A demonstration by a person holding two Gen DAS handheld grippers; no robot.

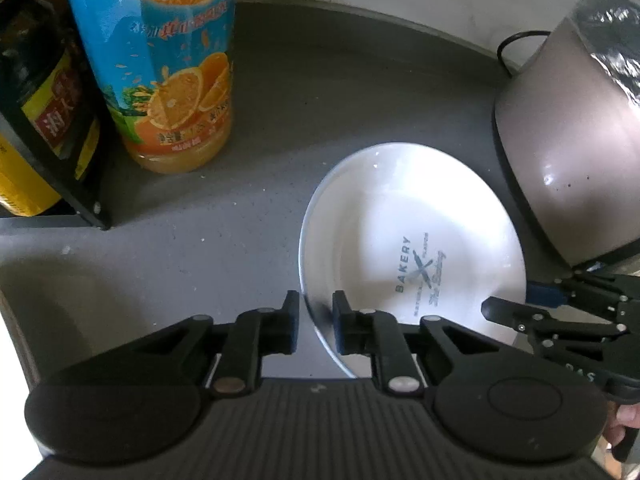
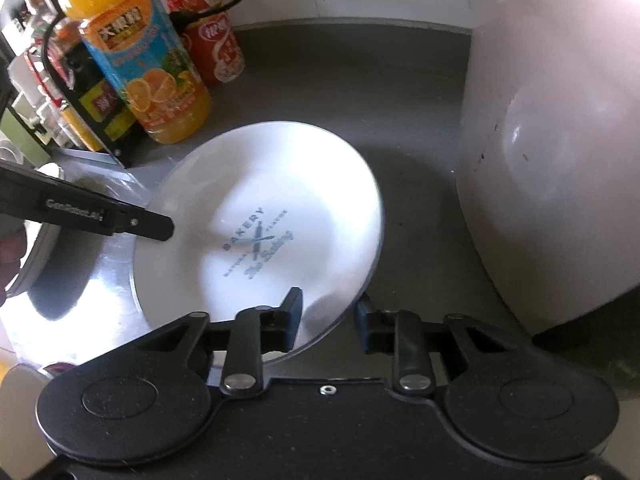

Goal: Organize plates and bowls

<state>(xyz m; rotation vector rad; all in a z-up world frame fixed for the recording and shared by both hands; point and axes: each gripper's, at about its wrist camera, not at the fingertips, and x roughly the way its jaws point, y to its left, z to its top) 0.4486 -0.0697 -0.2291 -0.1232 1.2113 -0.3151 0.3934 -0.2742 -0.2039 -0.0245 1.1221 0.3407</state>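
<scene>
Both claws straddle the rim of one white plate [image 1: 412, 240]. Left claw [image 1: 316, 312] has a finger on each side of the near edge, seemingly clamped on it. Right claw [image 2: 330, 312] sits at the opposite edge with a visible gap, not pressing. That plate sits tipped on the grey counter [image 1: 280, 120], between an orange juice bottle [image 2: 136, 60] and a large pale pot [image 2: 560, 160].

The plate [image 1: 412, 240] is being seen lying on the counter [image 1: 320, 92]. The juice bottle [image 1: 168, 72] is standing behind it to the left, beside a rack [image 1: 48, 128]; the cooker [image 1: 568, 152] is standing at its right. Cans [image 2: 218, 50] are being glimpsed behind the bottle.
</scene>
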